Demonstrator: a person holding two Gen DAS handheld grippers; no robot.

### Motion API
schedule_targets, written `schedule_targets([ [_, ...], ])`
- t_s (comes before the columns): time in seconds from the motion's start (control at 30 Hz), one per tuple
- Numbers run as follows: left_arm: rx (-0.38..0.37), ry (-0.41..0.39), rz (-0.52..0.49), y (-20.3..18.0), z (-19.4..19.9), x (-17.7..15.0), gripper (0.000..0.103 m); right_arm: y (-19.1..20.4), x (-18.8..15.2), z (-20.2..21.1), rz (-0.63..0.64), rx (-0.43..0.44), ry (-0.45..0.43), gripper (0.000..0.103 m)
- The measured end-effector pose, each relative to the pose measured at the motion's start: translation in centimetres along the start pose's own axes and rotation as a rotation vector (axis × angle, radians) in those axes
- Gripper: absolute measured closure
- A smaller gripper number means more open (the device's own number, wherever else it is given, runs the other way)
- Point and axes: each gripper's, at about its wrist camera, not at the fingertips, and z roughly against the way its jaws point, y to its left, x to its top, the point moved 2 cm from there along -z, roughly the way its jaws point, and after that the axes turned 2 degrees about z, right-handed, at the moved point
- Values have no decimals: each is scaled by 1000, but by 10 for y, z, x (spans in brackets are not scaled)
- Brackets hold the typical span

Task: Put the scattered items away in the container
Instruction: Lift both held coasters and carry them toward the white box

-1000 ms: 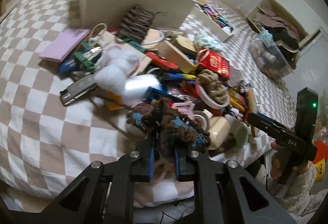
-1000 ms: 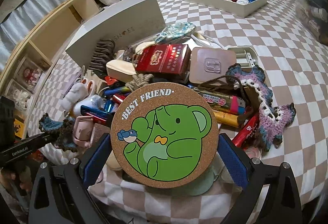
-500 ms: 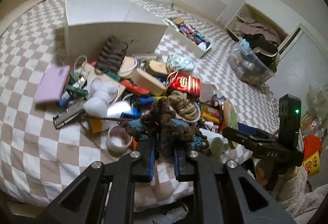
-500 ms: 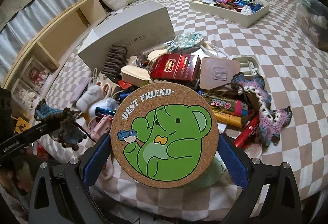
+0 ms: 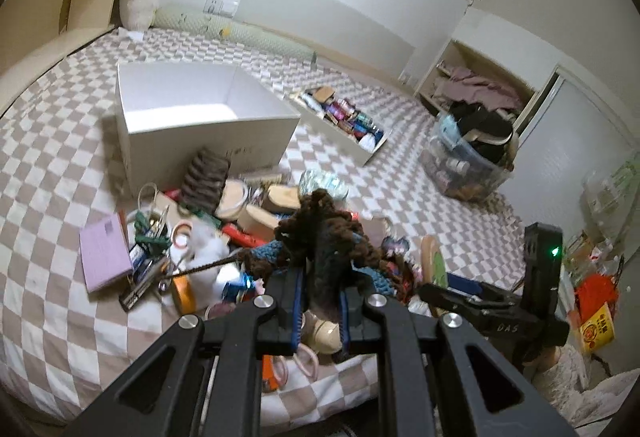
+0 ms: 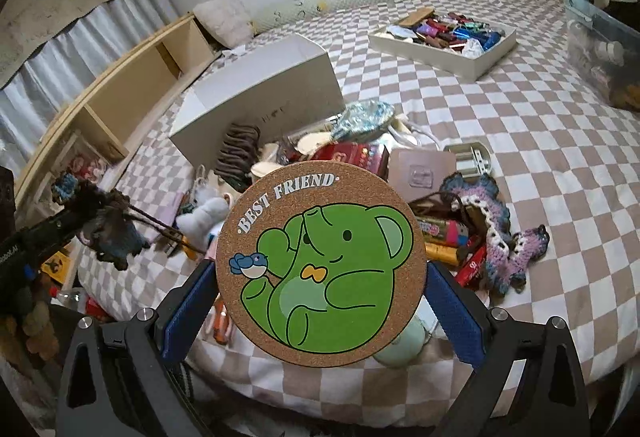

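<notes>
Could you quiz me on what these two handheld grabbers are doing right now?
1. True or false: the big white box is empty inside.
2. What does the right gripper hold? A) cork coaster B) red packet C) scissors
3. What is caught in the left gripper?

Key:
1. True, as far as its visible inside shows.
2. A, the cork coaster with a green bear.
3. A brown and blue crocheted piece.
</notes>
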Motion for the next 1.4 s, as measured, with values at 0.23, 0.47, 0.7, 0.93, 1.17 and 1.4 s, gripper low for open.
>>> schedule_targets([
  [0.23, -4, -62, -18, -8, 17, 19, 89, 19, 18, 15, 31, 44, -67, 3],
  [0.47, 4, -93, -45, -15, 28, 32, 89, 29, 31, 26, 49, 63, -106, 3],
  [0.7, -1, -138, -78, -26, 42, 52, 89, 32, 41, 37, 57, 59, -140, 3],
  [0.93, -5, -222, -143, -46, 67, 78, 89, 38, 58, 52, 80, 65, -194, 3],
  [1.17, 10, -236, -183, -58, 70, 93, 89, 42, 71, 61, 100, 70, -233, 3],
  [1.4, 47, -203, -205, -60, 54, 101, 89, 45, 78, 60, 110, 63, -234, 3],
])
